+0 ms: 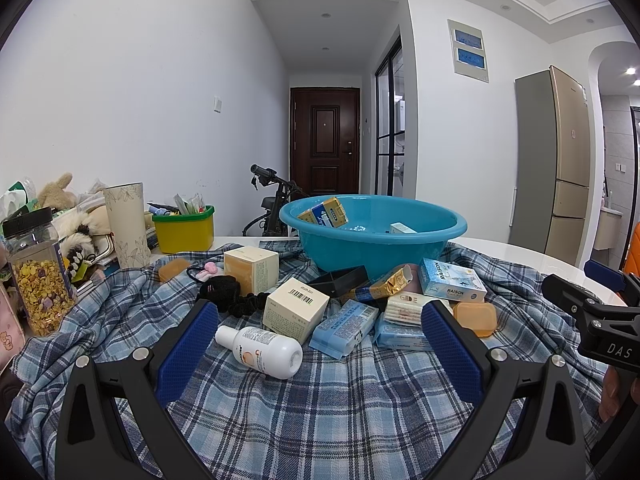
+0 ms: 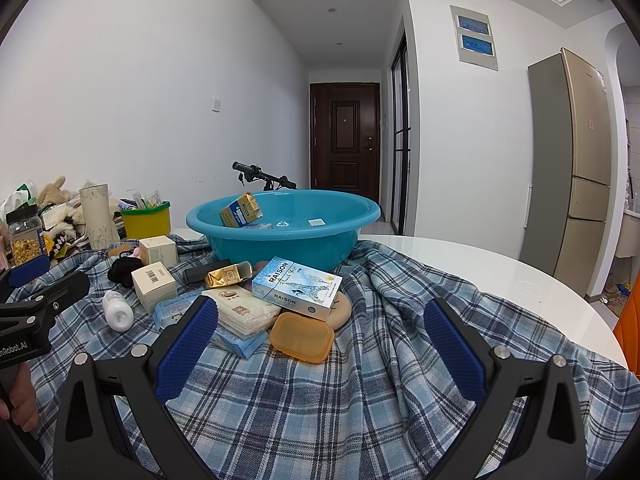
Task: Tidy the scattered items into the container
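On my left, the left gripper (image 1: 320,332) hovers low over the plaid cloth (image 1: 320,420) that covers the counter (image 2: 500,264). Its jaws are spread to full width and pinch nothing. A white bottle (image 1: 260,350) lies on its side between the blue pads, nearer the left pad and not touching it. Just beyond it stands a cream box with a barcode (image 1: 296,314), tilted, with a light blue pack (image 1: 344,332) touching its right side.

Moving to the centre, the scattered items form one pile in front of the blue basin (image 1: 372,248): a black hair tie (image 1: 224,292), a gold foil pack (image 1: 384,286), a white soap bar (image 1: 404,310) and a RAISON box (image 2: 300,286) resting on top. The basin is the container; it already holds a yellow-and-blue carton and one small white box, so I judge the task begun but most items still outstanding.

On my right, the right gripper (image 2: 320,332) is likewise spread wide and empty. An orange soap case (image 2: 302,338) lies between its pads, near the left one.

Step in hand: selecting a pick. The next move likely calls for advancing either gripper until its pads flank the nearest item, closing across the narrow dimension, then lifting over the basin rim. The bottle may roll under side contact.
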`<state>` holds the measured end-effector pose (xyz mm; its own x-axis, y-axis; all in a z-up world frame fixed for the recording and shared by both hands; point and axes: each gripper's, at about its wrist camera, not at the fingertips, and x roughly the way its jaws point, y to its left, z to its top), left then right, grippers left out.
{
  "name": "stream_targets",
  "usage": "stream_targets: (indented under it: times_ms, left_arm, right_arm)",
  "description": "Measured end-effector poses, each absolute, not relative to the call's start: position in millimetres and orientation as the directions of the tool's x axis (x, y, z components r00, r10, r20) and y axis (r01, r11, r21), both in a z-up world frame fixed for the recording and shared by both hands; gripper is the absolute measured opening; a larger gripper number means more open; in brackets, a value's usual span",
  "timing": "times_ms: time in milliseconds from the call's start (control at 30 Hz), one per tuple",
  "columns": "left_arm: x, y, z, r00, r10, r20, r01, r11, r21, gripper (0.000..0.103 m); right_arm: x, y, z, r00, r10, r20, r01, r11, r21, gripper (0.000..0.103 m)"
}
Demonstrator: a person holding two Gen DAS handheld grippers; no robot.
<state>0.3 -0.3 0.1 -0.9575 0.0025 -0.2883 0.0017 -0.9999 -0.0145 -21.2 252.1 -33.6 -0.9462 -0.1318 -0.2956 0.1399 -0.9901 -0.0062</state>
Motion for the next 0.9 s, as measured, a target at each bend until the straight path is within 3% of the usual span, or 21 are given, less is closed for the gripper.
stream_targets:
  times_ms: [900]
  left_arm:
    - [-1.2, 2.1, -0.8, -0.953, -0.003, -0.302, 0.004, -1.000, -0.001, 0.103]
  right_arm:
    - [-21.5, 251.9, -33.5, -0.945, -0.129, -0.300, 0.137, -0.990, -0.006, 0.102]
